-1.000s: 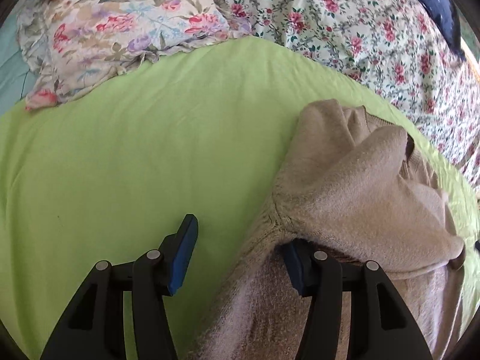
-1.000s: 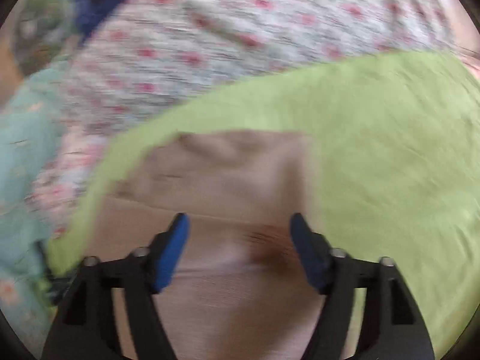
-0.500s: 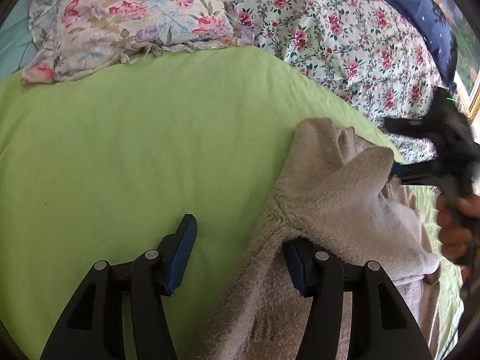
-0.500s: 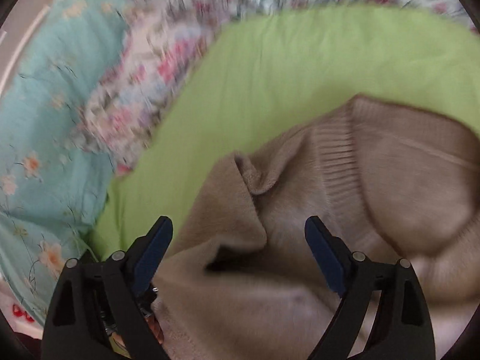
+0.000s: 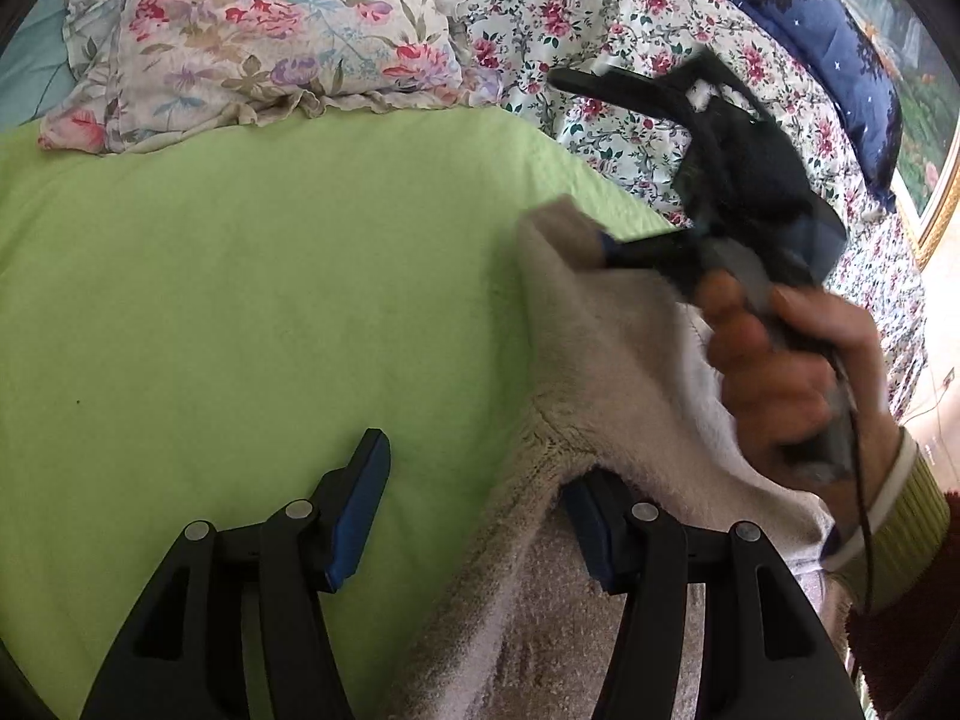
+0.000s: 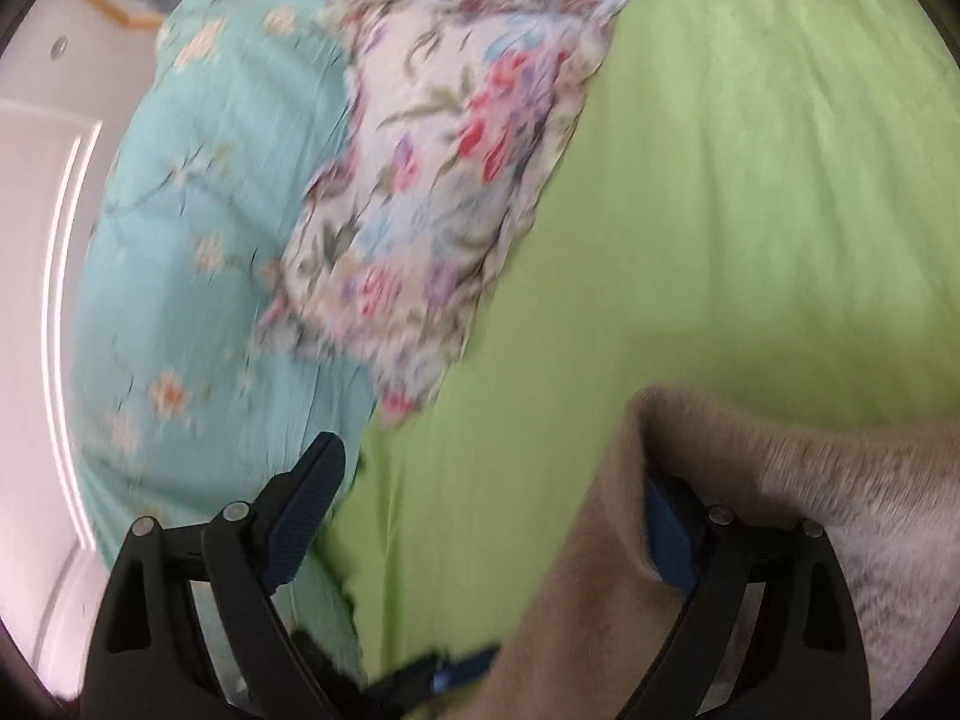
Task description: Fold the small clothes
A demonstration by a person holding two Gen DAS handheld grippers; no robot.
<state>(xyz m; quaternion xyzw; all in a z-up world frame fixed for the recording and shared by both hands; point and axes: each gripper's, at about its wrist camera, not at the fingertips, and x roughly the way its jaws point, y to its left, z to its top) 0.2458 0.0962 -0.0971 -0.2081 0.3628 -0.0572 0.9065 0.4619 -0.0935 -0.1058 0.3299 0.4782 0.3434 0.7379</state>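
Observation:
A beige knitted sweater [image 5: 600,372] lies on the green sheet [image 5: 240,300], bunched at the right. My left gripper [image 5: 474,516] stands open at the sweater's near edge. The knit drapes over its right finger and bare sheet shows between the pads. My right gripper [image 5: 579,165], held by a hand [image 5: 780,372], is wide open at the sweater's far corner, its lower finger against that corner. In the right wrist view the sweater [image 6: 780,480] covers the right finger of the right gripper [image 6: 492,516]; the left finger hangs free over the sheet [image 6: 750,180].
A floral pillow [image 5: 258,30] and a rose-print quilt [image 5: 600,12] lie beyond the sheet, with a navy blanket [image 5: 828,30] at the far right. A teal quilt [image 6: 210,210] sits left of the pillow [image 6: 432,180], next to a white door [image 6: 36,240].
The right gripper has swung in from the right over the sweater to its far corner, and its jaws have spread wider. The left gripper has stayed at the near edge, tilting a little.

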